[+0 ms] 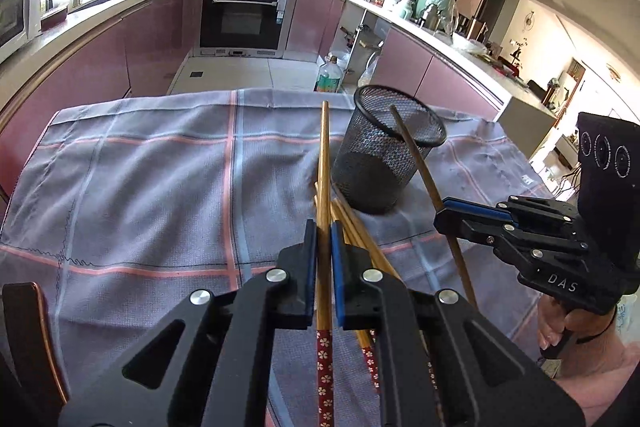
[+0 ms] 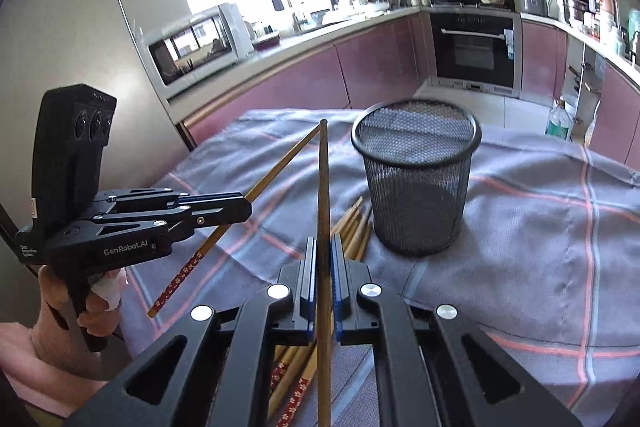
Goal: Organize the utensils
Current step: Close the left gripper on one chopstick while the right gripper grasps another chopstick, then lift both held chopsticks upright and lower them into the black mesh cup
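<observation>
My left gripper (image 1: 323, 233) is shut on a light bamboo chopstick (image 1: 325, 163) with a red flowered end, lifted off the cloth and pointing away from me; the same gripper (image 2: 246, 205) shows at the left of the right wrist view. My right gripper (image 2: 323, 251) is shut on a darker brown chopstick (image 2: 323, 183), also raised; that gripper (image 1: 444, 217) shows at the right of the left wrist view. A black mesh cup (image 1: 384, 155) (image 2: 416, 175) stands upright just beyond both tips. Several more chopsticks (image 1: 356, 231) (image 2: 356, 223) lie in a pile beside the cup's base.
A grey checked cloth (image 1: 160, 187) (image 2: 540, 247) covers the table. A chair back (image 1: 28, 339) shows at the near left edge. Beyond the table lie the kitchen floor, an oven (image 1: 244, 15), pink cabinets and a plastic bottle (image 1: 330, 73) on the floor.
</observation>
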Tool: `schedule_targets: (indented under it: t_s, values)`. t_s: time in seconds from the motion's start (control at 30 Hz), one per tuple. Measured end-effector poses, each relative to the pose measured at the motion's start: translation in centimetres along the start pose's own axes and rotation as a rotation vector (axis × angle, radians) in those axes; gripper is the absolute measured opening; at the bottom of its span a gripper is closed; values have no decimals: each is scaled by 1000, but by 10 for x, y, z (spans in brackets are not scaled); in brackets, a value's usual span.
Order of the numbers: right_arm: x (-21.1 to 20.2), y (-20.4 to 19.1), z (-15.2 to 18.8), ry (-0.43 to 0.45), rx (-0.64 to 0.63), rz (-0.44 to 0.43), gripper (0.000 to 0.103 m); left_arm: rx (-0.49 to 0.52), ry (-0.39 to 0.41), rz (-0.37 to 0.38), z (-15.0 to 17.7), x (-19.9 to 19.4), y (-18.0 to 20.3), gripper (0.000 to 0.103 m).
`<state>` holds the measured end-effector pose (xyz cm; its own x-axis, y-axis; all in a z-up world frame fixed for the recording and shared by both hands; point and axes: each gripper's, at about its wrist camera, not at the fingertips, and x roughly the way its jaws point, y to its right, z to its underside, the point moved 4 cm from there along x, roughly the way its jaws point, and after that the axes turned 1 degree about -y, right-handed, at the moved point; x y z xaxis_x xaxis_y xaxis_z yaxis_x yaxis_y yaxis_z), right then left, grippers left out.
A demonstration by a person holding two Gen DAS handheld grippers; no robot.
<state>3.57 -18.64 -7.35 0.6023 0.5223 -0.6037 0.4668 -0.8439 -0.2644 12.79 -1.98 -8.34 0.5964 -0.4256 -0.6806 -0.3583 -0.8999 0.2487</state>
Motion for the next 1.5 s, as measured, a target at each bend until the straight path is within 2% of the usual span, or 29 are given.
schedule_targets:
  t_s: [0.33, 0.57, 0.73, 0.93, 1.03, 1.3, 1.5]
  values:
    - [-42, 6, -41, 175, -3, 9, 5, -7, 160, 116, -43, -52, 19, 8]
    - [-65, 23, -69, 263, 1, 28, 5, 5, 248, 160, -79, -62, 39, 8]
    - [-76, 29, -88, 322, -7, 40, 5, 26, 284, 156, -91, -59, 55, 8]
    - [-85, 36, -111, 382, -20, 65, 5, 24, 320, 141, -106, -53, 56, 8]
    - [-88, 41, -120, 407, -37, 105, 5, 19, 343, 142, -117, -51, 56, 8]
    - [-76, 57, -130, 412, -21, 134, 5, -9, 404, 146, -152, -35, 66, 8]
    - [-60, 61, -125, 390, -20, 144, 5, -14, 416, 90, -175, 0, 81, 8]
